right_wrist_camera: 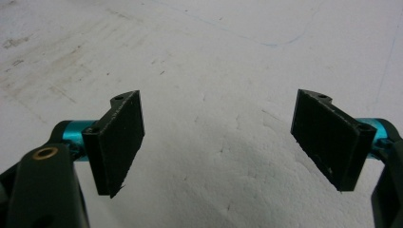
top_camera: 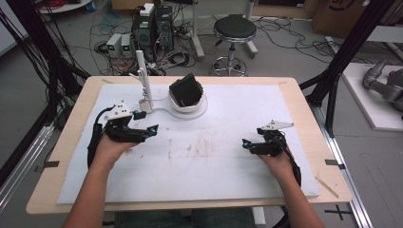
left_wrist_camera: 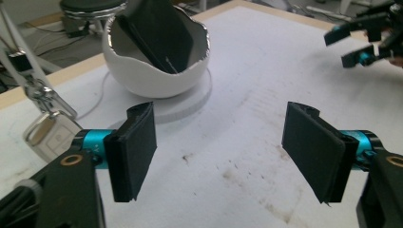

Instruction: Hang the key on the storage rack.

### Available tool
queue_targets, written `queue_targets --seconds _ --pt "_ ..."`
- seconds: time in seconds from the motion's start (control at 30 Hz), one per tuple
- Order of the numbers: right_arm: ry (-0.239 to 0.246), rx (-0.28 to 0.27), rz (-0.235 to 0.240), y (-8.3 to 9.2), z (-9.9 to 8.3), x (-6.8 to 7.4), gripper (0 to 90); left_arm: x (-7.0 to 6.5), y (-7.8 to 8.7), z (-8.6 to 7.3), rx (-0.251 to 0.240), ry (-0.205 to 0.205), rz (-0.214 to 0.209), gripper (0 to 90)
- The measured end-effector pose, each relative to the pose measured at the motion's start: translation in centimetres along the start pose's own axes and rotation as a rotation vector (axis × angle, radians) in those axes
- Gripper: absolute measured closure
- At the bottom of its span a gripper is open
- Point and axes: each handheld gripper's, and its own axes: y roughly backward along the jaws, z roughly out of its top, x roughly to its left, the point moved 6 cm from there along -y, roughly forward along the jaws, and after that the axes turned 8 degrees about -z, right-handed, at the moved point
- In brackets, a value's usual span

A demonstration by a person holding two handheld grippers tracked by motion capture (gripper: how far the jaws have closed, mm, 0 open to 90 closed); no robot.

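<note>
1. Behind the table (top_camera: 57,142), a workshop floor is lying strewn with cables, with computer boxes (top_camera: 151,28) and a round black stool (top_camera: 234,29) standing beyond the far edge; a white mat (top_camera: 199,161), stained near its middle, is covering most of the wooden top.
2. Left gripper (top_camera: 154,129): it is hovering over the left part of the mat, held in the person's left hand (top_camera: 110,148). Its jaws are standing wide apart with nothing between them; in the left gripper view (left_wrist_camera: 218,147) only bare, stained mat is showing in the gap.
3. Right gripper (top_camera: 245,142): it is resting low over the right part of the mat, held in the right hand (top_camera: 278,159). Its jaws are likewise spread wide and gripping nothing; the right gripper view (right_wrist_camera: 218,142) is showing plain mat between the pads.
4. Bowl (top_camera: 189,102): a white bowl with a jagged, eggshell-like rim is sitting on a round clear base at the far middle of the mat, just beyond the left gripper and well apart from the right one.
5. Black block (top_camera: 184,89): a dark flat piece is leaning tilted inside the bowl (left_wrist_camera: 157,71), sticking out above its rim (left_wrist_camera: 157,33).
6. White stand (top_camera: 144,78): an upright post is rising just left of the bowl, with a small metal tag (left_wrist_camera: 50,137) hanging from a clip at its foot.
</note>
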Motion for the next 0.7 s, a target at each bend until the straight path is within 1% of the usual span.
queue_targets --seconds 0.13,0.2,0.33,0.43,0.7 --pt "-0.005 -0.003 -0.003 0.07 0.01 -0.18 18.6 0.19 -0.19 -0.66 0.003 0.013 -0.020 24.0" --pt "0.000 -0.001 -0.008 0.06 0.00 -0.19 18.6 0.26 -0.32 -0.88 0.014 0.014 -0.031 23.8" --pt "0.002 -0.001 -0.007 0.01 0.01 -0.04 18.6 0.36 -0.44 -1.04 0.020 0.020 -0.031 23.8" --pt "0.010 0.004 -0.003 -0.03 -0.03 0.00 18.6 0.33 -0.58 -0.99 0.015 0.024 -0.031 23.8" --pt "0.010 0.008 -0.006 0.01 -0.05 0.04 18.6 0.29 -0.77 -1.15 0.020 0.025 -0.034 23.8"
